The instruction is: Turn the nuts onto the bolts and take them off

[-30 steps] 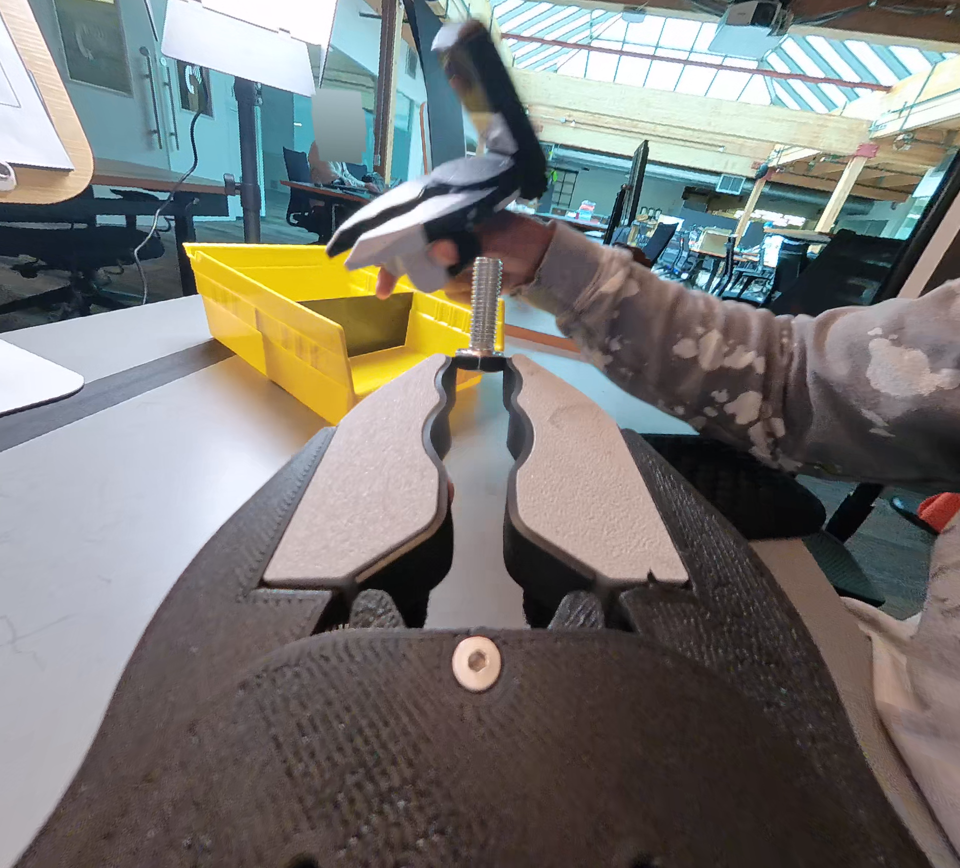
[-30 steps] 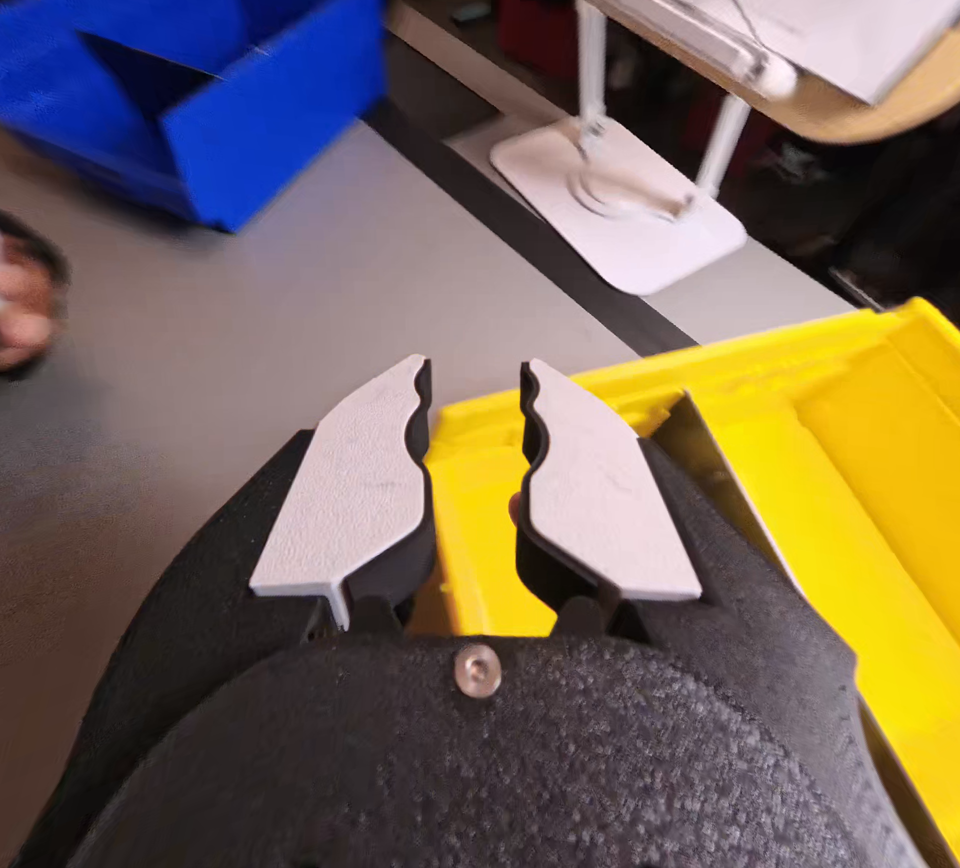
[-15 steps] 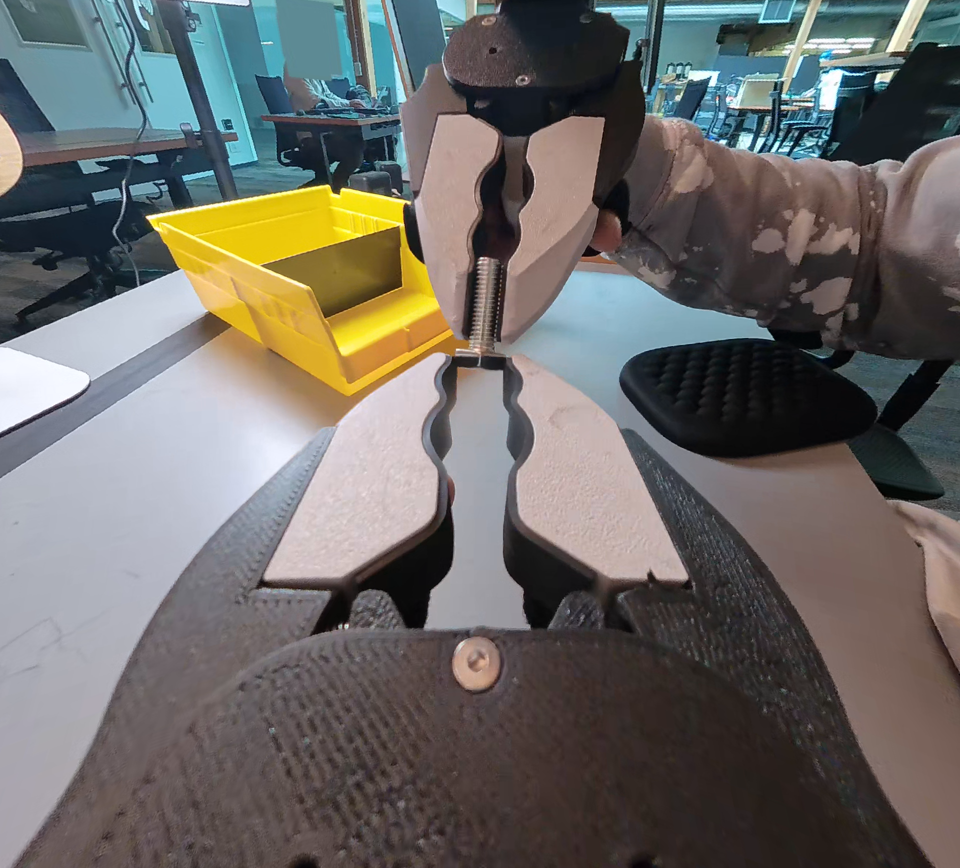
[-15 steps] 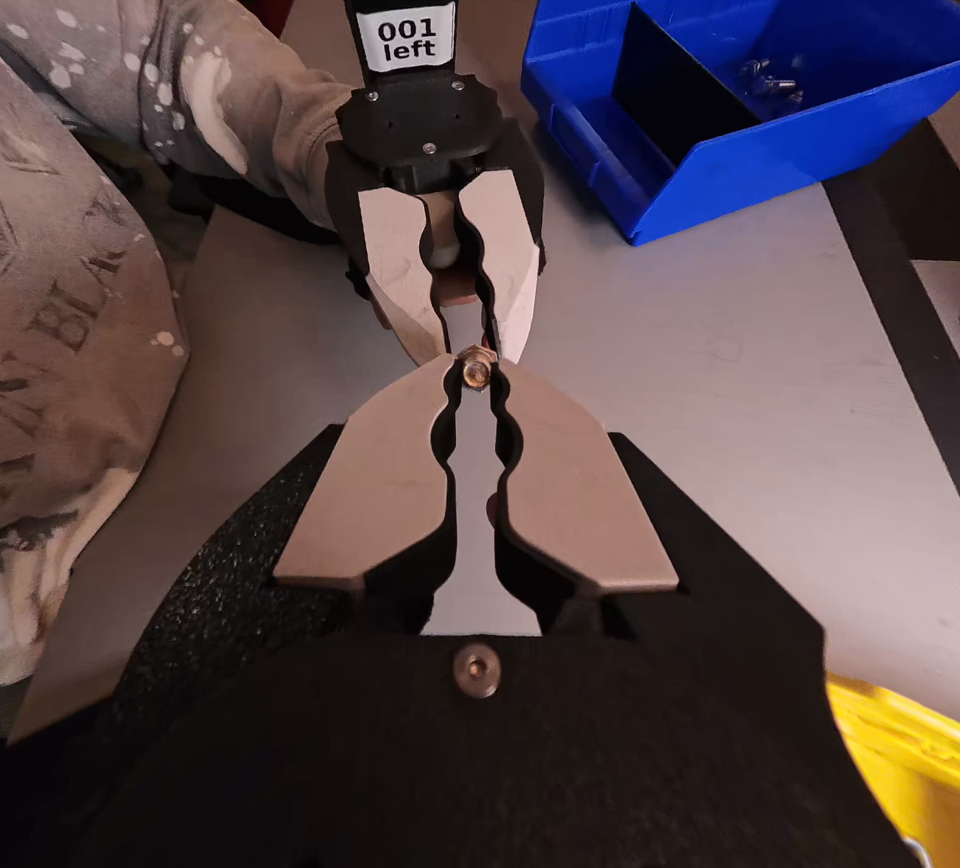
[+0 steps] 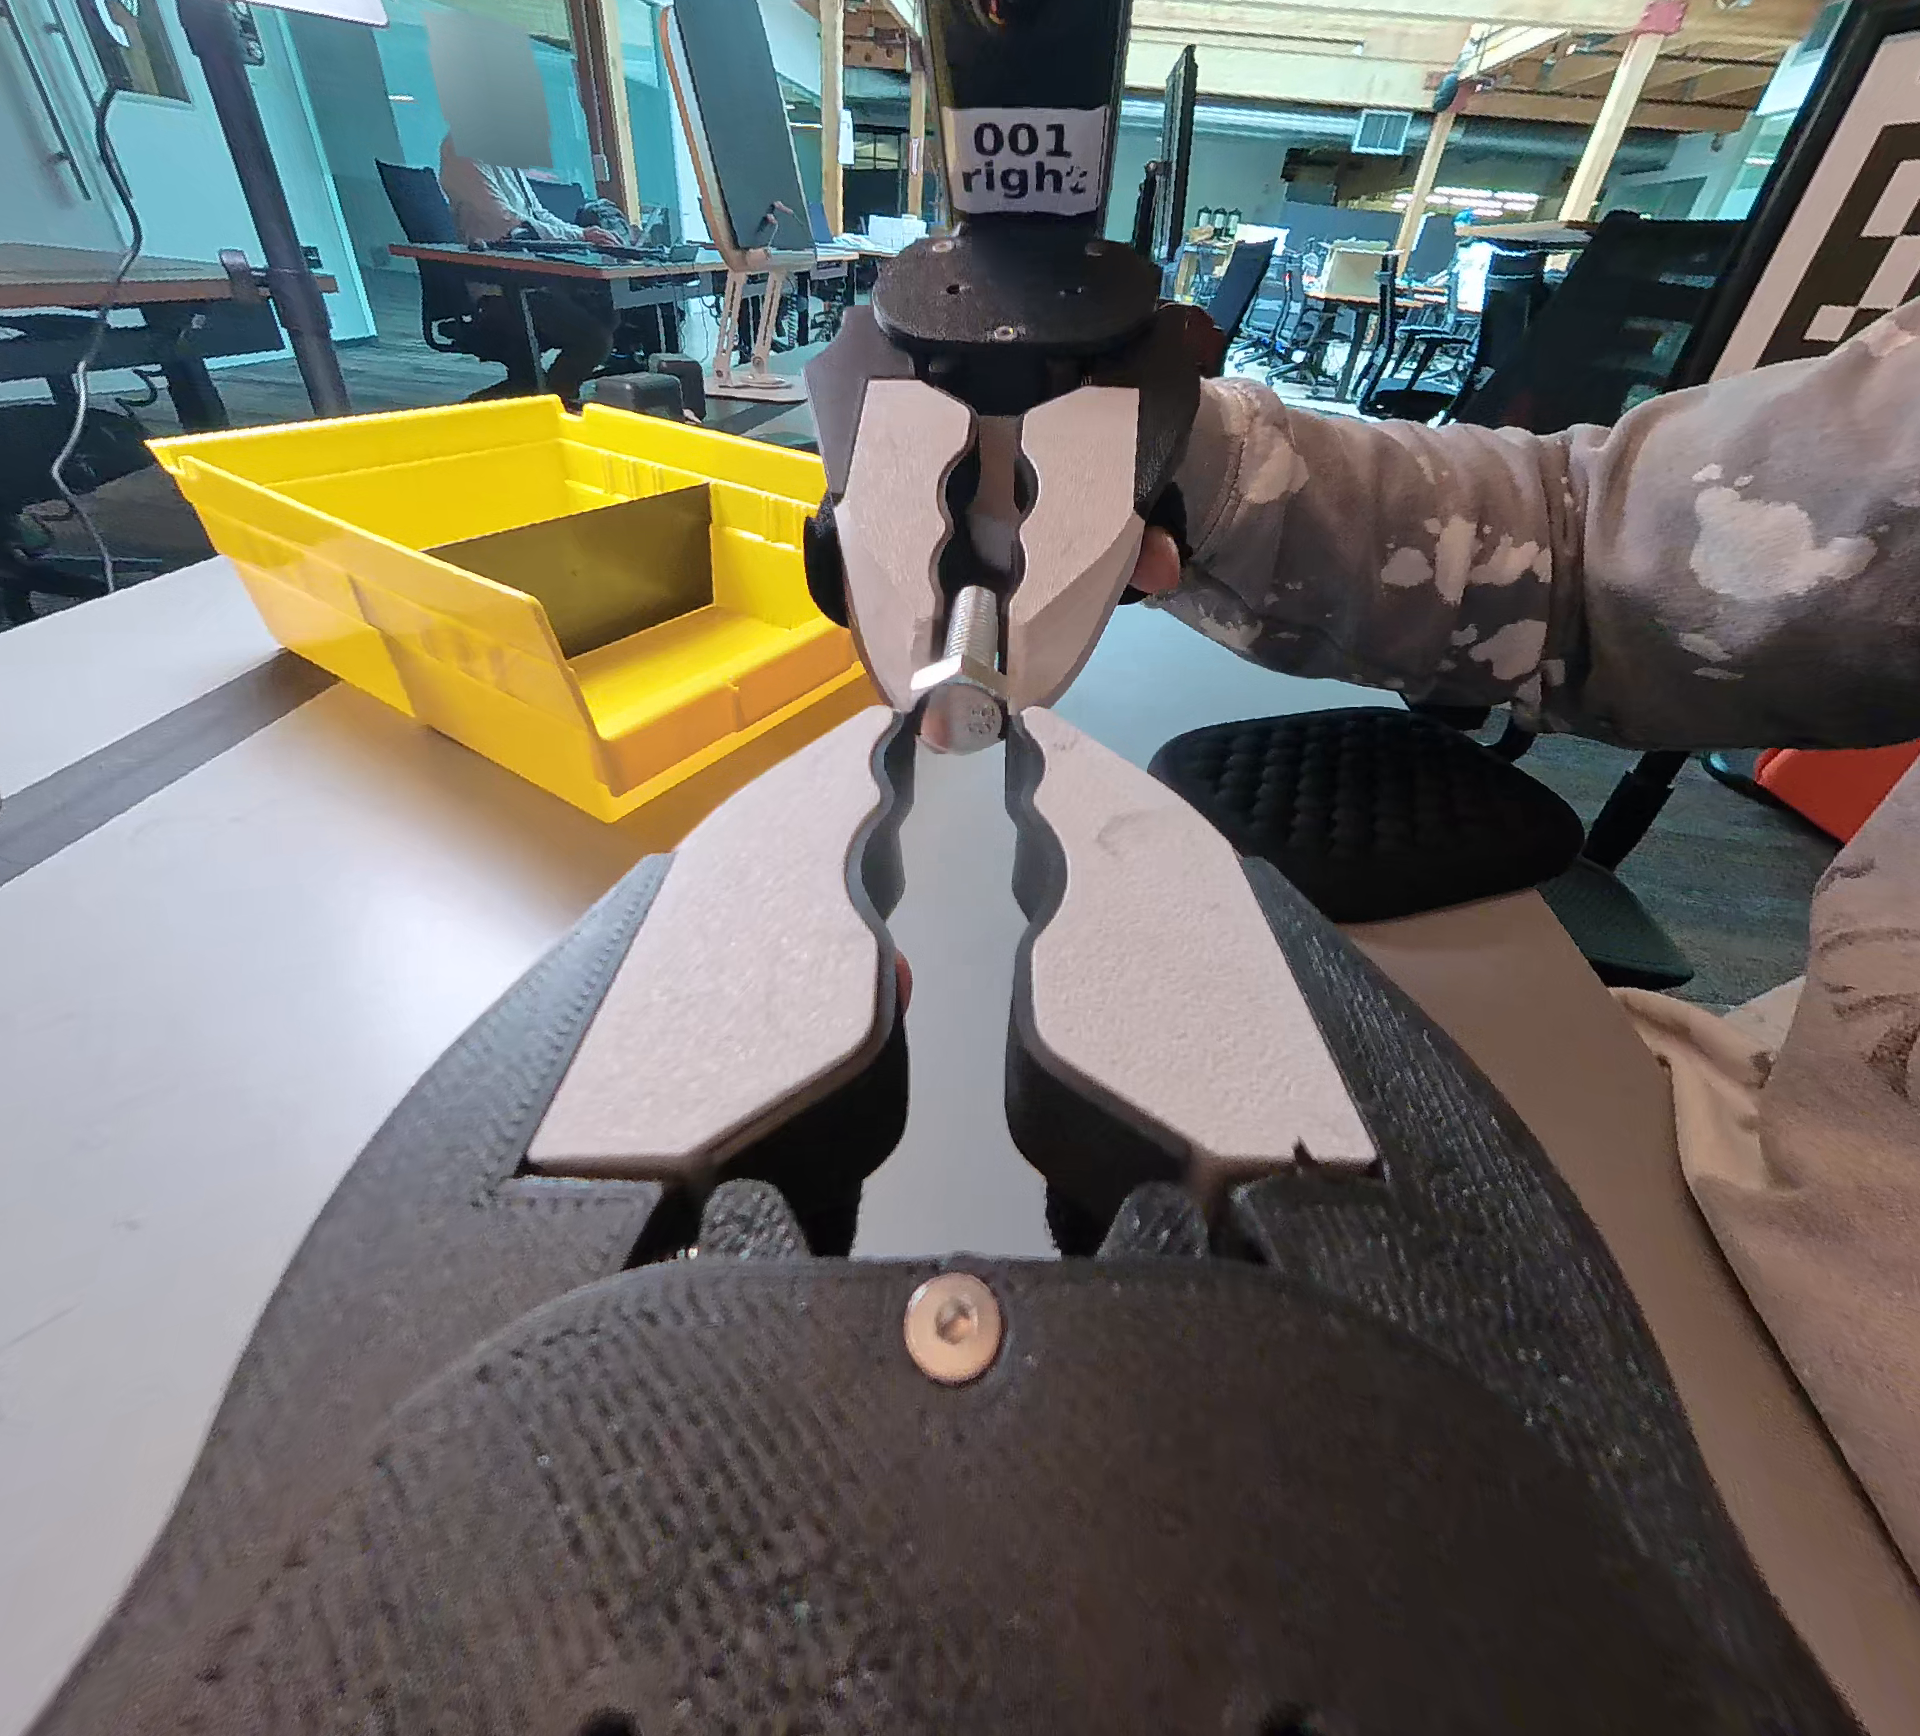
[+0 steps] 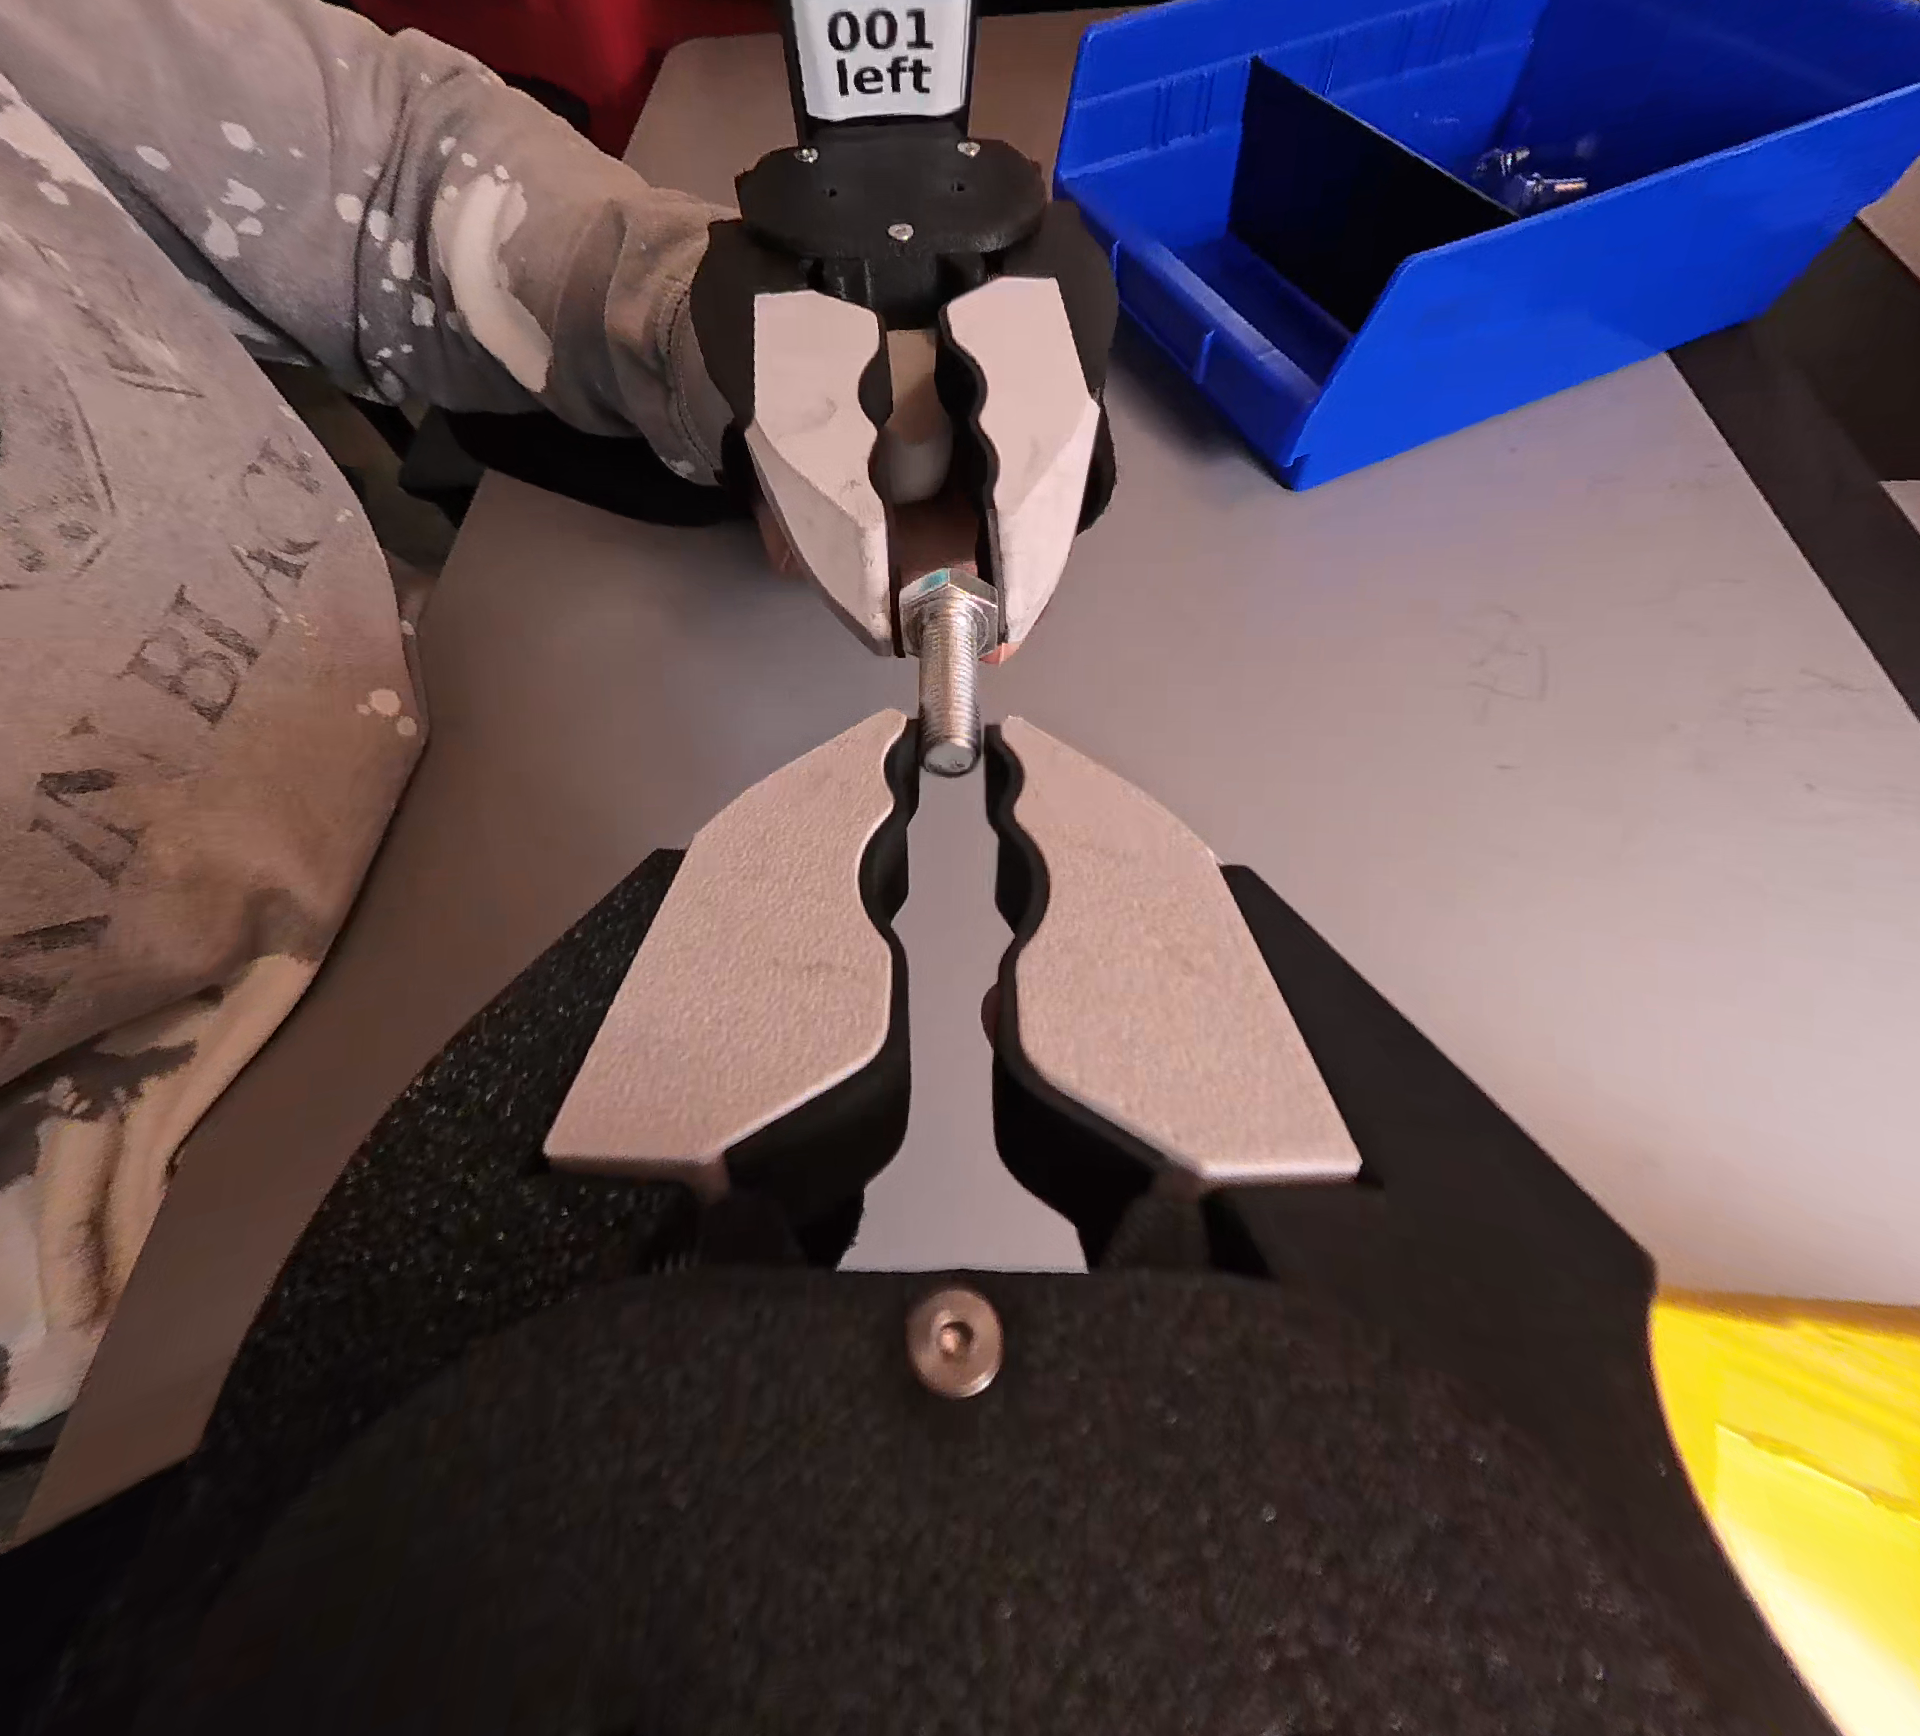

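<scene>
A silver hex bolt hangs level in the air between my two grippers, above the grey table. My left gripper is shut on the bolt's hex head; the right wrist view shows it opposite with the head in its tips. My right gripper is closed around the threaded end of the bolt. In the left wrist view the right gripper faces me with the shaft between its fingers. No nut shows in either view.
A yellow bin with a black divider stands on the table behind and to the left of the grippers. A blue bin stands at the far right, with small metal parts in it. A black chair armrest is beside the table edge.
The right gripper came from over the yellow bin to the bolt and closed on its threaded end. The bolt, upright before in the left gripper, now lies level between the two grippers.
</scene>
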Available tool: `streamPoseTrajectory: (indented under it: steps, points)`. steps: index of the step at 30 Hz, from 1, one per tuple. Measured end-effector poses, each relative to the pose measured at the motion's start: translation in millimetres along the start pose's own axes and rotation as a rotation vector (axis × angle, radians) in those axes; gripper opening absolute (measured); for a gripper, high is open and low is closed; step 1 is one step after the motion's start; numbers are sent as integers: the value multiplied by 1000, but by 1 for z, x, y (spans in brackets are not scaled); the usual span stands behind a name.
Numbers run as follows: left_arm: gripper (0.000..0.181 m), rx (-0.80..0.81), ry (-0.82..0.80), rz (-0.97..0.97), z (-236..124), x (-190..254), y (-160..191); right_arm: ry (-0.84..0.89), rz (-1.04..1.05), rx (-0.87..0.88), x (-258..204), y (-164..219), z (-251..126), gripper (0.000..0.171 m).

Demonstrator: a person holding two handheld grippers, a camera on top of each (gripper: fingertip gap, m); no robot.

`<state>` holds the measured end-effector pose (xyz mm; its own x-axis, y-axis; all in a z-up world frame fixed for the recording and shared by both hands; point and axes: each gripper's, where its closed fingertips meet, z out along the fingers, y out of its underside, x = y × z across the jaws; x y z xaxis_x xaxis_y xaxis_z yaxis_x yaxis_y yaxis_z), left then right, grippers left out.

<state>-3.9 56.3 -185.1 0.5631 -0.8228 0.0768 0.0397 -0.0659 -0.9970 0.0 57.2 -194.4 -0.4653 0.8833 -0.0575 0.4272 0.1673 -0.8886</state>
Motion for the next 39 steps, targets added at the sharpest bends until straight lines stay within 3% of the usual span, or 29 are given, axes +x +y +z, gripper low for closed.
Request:
streamPoseTrajectory:
  steps: [7,13,15,23,26,30,34,39]
  points:
    - [17,-52,-2,27,2,0,8,43,-79,-147,1,3,-4,22]
    - [17,-108,-6,54,7,2,18,37,-172,-406,-1,12,-2,21]
    - [17,-124,-19,60,7,0,20,31,-191,-458,0,15,2,12]
    - [13,-86,-115,2,3,-17,15,59,-176,-448,18,11,2,9]
    - [18,-38,-196,-12,-7,-34,8,225,-127,-355,63,-11,-29,10]
    - [28,2,-301,-17,-16,-51,5,655,59,-292,177,-16,-113,10]
    - [32,14,-378,9,-22,-62,4,946,365,-399,271,54,-183,10]
    - [31,0,-400,10,-24,-70,10,952,585,-538,322,136,-191,10]
